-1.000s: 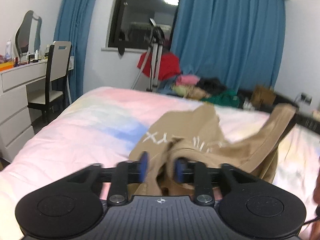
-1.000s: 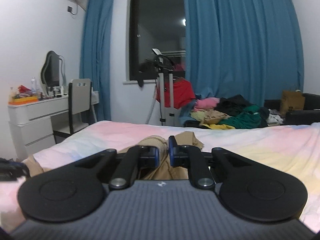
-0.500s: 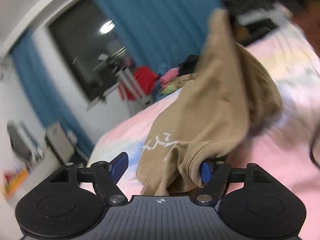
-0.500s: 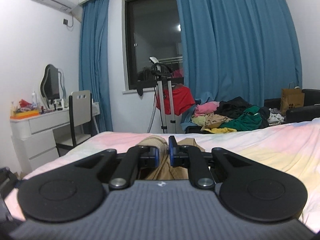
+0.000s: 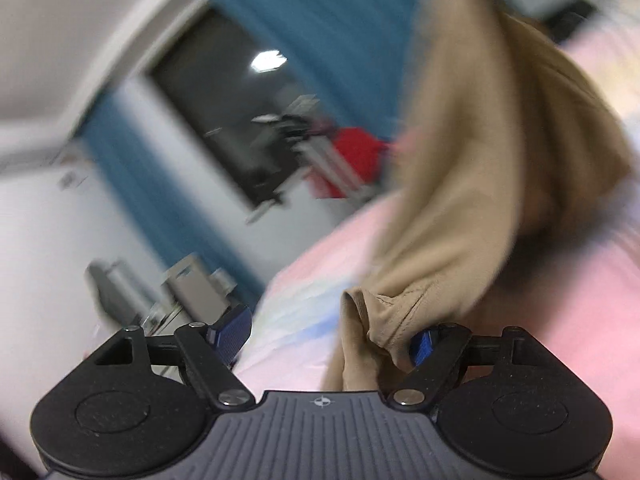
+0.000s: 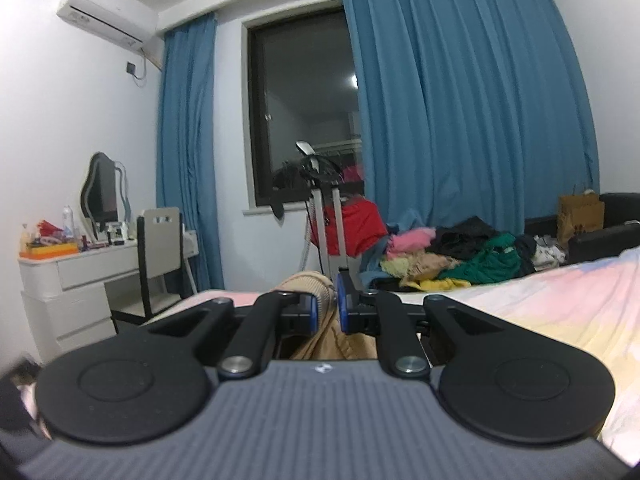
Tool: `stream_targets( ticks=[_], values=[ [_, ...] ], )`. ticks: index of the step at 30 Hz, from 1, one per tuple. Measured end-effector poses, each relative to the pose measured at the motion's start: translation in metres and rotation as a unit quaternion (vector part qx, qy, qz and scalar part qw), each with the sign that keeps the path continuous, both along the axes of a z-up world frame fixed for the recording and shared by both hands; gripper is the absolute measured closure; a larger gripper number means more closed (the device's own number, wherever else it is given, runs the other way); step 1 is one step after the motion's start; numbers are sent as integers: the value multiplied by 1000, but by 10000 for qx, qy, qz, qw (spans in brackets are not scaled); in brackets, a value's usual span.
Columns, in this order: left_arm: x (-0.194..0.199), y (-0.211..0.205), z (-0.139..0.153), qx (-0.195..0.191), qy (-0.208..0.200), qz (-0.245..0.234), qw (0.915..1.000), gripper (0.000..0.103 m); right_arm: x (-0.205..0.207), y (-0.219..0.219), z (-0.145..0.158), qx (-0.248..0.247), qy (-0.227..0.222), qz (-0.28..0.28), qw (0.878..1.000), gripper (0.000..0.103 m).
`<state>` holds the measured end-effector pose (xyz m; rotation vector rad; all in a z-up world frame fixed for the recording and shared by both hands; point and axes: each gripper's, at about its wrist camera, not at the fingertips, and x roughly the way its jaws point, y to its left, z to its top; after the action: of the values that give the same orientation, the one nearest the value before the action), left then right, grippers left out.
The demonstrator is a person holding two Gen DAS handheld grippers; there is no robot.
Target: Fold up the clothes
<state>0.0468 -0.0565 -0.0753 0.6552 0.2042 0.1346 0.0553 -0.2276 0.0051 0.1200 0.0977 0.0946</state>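
A tan sweatshirt [image 5: 492,168] hangs stretched up over the pink bed [image 5: 560,320] in the tilted, blurred left wrist view. My left gripper [image 5: 326,332] stands open, jaws wide; a bunched tan hem drapes against its right fingertip [image 5: 424,346] without being clamped. In the right wrist view my right gripper [image 6: 326,306] is shut on a ribbed tan cuff [image 6: 308,282] of the same sweatshirt, held above the bed [image 6: 552,300]. The rest of the garment is hidden below this gripper's body.
A white dresser [image 6: 76,276] with a mirror and a chair [image 6: 160,248] stands left of the bed. Behind the bed are a dark window, blue curtains [image 6: 460,120], a metal stand [image 6: 324,220] and a heap of clothes [image 6: 452,252].
My left gripper has opened and let go of the hem, then swung and tilted, blurring its view. The right gripper has risen, still shut on the cuff.
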Motion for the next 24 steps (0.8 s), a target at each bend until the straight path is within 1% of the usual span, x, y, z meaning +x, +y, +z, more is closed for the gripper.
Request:
stream_targets(
  ticks=[2, 3, 4, 6, 7, 8, 9, 12, 15, 18, 20, 22, 23, 24],
  values=[
    [2, 15, 18, -676, -344, 318, 9966, 21, 4, 0, -2, -30, 127, -24, 9999, 89],
    [2, 23, 27, -1012, -512, 474, 9924, 20, 6, 0, -4, -45, 191, -37, 9998, 89],
    [0, 31, 35, -1343, -589, 532, 9878, 19, 8, 0, -5, -60, 255, -49, 9996, 89],
    [-6, 46, 53, -1995, -738, 644, 9750, 17, 9, 0, -6, -80, 299, -59, 9995, 89],
    [-5, 52, 57, -2165, -741, 616, 9715, 16, 8, 1, -5, -83, 259, -54, 9996, 89],
    [-5, 53, 58, -2228, -676, 569, 9708, 16, 6, 1, -4, -86, 219, -49, 9997, 89],
    [-6, 51, 61, -2210, -617, 535, 9719, 16, 5, 1, -3, -89, 179, -43, 9998, 89],
    [-11, 46, 61, -2028, -435, 356, 9776, 17, 2, 3, -1, -97, 60, -27, 9999, 89],
    [-9, 42, 56, -1567, -283, 138, 9871, 17, -2, 4, 1, -106, -59, -11, 9999, 89],
    [-11, 25, 35, -871, -99, -204, 9959, 16, -5, 5, 3, -115, -179, 5, 9998, 89],
    [-11, 11, 20, -393, 37, -398, 9984, 16, -8, 6, 5, -121, -258, 16, 9996, 89],
    [-9, 0, 1, 84, 158, -593, 9981, 16, -10, 6, 7, -127, -338, 26, 9993, 89],
    [-10, -7, -10, 417, 184, -746, 9962, 16, -11, 6, 7, -115, -363, 12, 9993, 89],
    [-13, -13, -17, 666, 175, -840, 9941, 16, -11, 5, 8, -99, -386, -7, 9992, 89]
  ],
)
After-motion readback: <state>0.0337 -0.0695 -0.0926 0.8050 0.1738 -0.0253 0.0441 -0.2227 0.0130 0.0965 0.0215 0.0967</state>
